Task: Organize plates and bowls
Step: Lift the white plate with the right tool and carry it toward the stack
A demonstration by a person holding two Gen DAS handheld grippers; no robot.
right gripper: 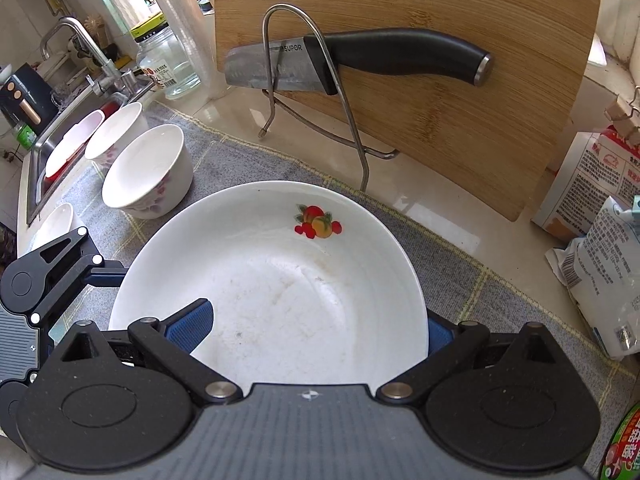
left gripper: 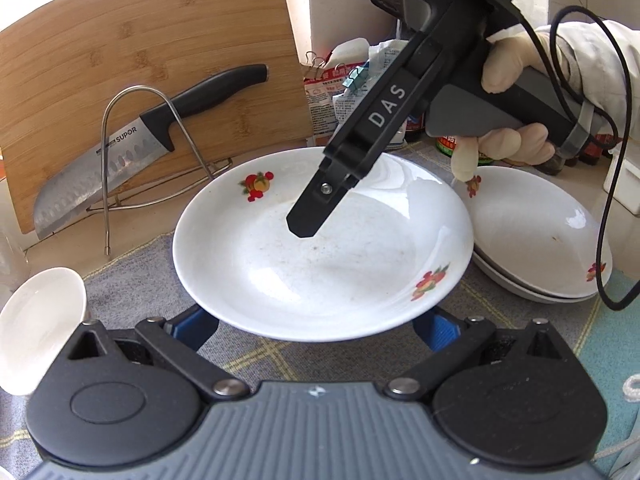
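You have three white ceramic plates with printed fruit motifs: one wide plate (left gripper: pixel 320 248) in front, and two more nested in a stack (left gripper: pixel 536 240) to its right. On the grey checked cloth sit two deep white bowls with purple flower prints, the nearer one (right gripper: pixel 148 172) and one behind it (right gripper: pixel 114 130), plus one small plain white dish (right gripper: pixel 54 222). One more pale dish (right gripper: pixel 74 142) lies in the sink. There is one bamboo cutting board (right gripper: pixel 440 92), one black-handled steel knife (right gripper: pixel 360 62) and one bent wire rack (right gripper: pixel 312 92). You hold two black grippers, left (left gripper: pixel 316 330) and right (right gripper: pixel 320 328).
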